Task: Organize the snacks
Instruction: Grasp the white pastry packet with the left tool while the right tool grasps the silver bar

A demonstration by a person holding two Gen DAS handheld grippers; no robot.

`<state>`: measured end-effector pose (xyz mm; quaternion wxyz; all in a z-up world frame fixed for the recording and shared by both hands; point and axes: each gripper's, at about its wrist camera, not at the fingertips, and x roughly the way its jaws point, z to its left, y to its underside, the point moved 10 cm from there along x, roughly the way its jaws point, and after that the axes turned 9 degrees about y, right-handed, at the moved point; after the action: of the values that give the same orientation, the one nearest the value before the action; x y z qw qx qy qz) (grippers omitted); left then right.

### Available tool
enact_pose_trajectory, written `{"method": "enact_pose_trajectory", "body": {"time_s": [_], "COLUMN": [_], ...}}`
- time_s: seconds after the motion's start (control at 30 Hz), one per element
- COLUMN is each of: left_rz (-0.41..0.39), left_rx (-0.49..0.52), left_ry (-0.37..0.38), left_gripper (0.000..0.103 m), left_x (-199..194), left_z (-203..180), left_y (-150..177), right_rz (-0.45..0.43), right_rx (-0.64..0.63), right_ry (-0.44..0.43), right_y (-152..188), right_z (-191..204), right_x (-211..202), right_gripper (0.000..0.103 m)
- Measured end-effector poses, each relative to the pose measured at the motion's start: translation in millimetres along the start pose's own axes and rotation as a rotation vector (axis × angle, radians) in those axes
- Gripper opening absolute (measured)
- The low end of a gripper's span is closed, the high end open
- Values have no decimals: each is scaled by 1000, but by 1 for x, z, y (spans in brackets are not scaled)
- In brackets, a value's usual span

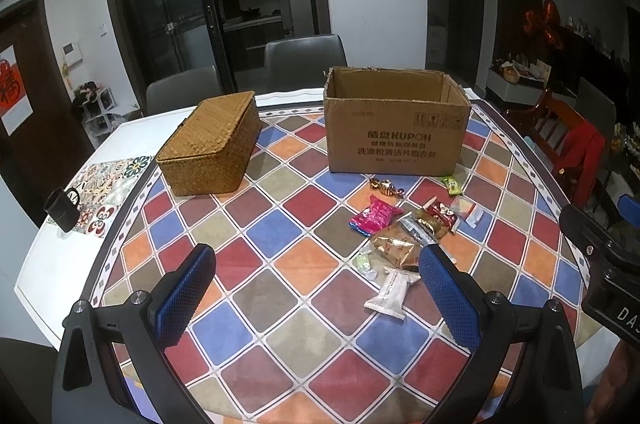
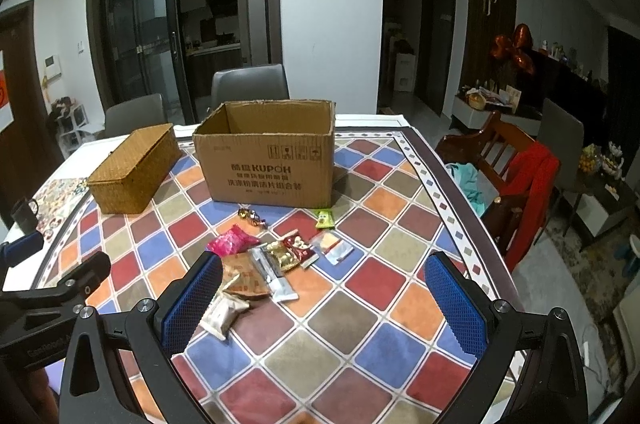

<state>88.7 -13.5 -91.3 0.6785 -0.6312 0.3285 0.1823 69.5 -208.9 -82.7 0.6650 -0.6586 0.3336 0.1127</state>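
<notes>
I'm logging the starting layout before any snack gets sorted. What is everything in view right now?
cardboard box: 1, brown, open top, far middle of the table
wicker basket: 1, tan, lid closed, left of the box
snack packets: about ten, loose pile in front of the box; among them a pink packet, a green packet, a white packet
black mug: 1, left table edge
patterned tablecloth: 1, multicolour diamonds
grey chairs: 2, behind the table
wooden chair: 1, red garment over it, right of the table
left gripper: blue pads, open
right gripper: blue pads, open
</notes>
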Motion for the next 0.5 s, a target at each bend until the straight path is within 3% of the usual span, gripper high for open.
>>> {"method": "enact_pose_trajectory", "body": {"time_s": [0.5], "left_rz": [58], "left_rx": [56], "left_ry": [59], "left_gripper": [103], "left_x": [46], "left_z": [-25], "left_y": [25], "right_rz": [42], "right_rx": [-63], "right_ry": [2], "right_y": [19], "right_z": [2], "right_x": [37], "right_gripper": [102]}}
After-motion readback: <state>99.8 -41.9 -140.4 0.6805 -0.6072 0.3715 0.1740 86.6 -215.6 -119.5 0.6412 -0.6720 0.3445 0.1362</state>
